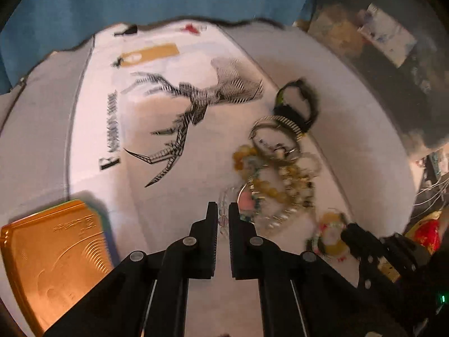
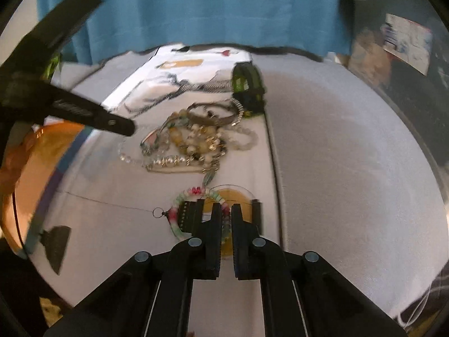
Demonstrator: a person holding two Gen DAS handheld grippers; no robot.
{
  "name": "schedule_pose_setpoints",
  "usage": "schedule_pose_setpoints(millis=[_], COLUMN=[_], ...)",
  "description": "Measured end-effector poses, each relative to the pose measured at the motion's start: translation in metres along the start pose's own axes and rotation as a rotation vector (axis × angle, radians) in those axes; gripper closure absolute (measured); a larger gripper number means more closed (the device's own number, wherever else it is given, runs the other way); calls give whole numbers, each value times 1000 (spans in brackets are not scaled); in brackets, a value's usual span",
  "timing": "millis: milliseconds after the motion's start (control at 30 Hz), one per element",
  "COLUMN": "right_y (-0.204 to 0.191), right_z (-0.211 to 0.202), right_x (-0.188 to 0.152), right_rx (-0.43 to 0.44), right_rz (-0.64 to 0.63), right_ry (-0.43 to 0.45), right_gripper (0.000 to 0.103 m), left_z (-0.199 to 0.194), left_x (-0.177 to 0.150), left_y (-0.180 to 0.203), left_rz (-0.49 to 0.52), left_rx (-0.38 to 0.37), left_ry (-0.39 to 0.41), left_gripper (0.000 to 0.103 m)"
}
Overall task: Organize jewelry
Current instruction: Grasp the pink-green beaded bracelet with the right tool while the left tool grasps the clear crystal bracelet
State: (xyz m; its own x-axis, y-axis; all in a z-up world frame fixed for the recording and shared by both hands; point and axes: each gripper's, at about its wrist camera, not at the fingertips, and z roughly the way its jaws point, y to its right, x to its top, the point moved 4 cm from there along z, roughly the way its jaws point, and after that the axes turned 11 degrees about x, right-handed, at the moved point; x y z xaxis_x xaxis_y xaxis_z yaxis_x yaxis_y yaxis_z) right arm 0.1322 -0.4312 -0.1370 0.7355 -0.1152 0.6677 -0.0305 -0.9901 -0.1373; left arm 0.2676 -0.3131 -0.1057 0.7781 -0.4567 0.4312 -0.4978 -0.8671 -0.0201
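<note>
Looking along our left gripper (image 1: pixel 223 219), we see its black fingers (image 1: pixel 212 233) set narrow with only a slim gap, a clear bead strand (image 1: pixel 223 219) showing between the tips. The tangled heap of beaded bracelets and metal bangles (image 1: pixel 276 174) lies just right on the white printed cloth (image 1: pixel 168 129), a gold embossed tin (image 1: pixel 53 255) at lower left.

From the right wrist, our right gripper (image 2: pixel 225 219) is nearly closed around a pastel beaded ring (image 2: pixel 193 196) beside the yellow disc (image 2: pixel 235 199); whether it pinches, we cannot tell.
</note>
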Motion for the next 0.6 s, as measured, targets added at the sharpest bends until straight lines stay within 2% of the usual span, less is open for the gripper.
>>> schedule_pose_setpoints(millis=[133, 267, 600], right_y=[4, -4, -16], right_z=[-25, -44, -85], right_x=[10, 14, 9], right_rx=[-10, -11, 0], right_rz=[20, 15, 19], right_ry=[43, 62, 110], right_gripper=[96, 96, 96], left_z=[-44, -74, -147], left_x=[-1, -3, -20], left_y=[3, 4, 8], left_rz=[8, 8, 10], left_rx=[-7, 4, -25], left_ry=[71, 106, 192], left_gripper=[98, 98, 98])
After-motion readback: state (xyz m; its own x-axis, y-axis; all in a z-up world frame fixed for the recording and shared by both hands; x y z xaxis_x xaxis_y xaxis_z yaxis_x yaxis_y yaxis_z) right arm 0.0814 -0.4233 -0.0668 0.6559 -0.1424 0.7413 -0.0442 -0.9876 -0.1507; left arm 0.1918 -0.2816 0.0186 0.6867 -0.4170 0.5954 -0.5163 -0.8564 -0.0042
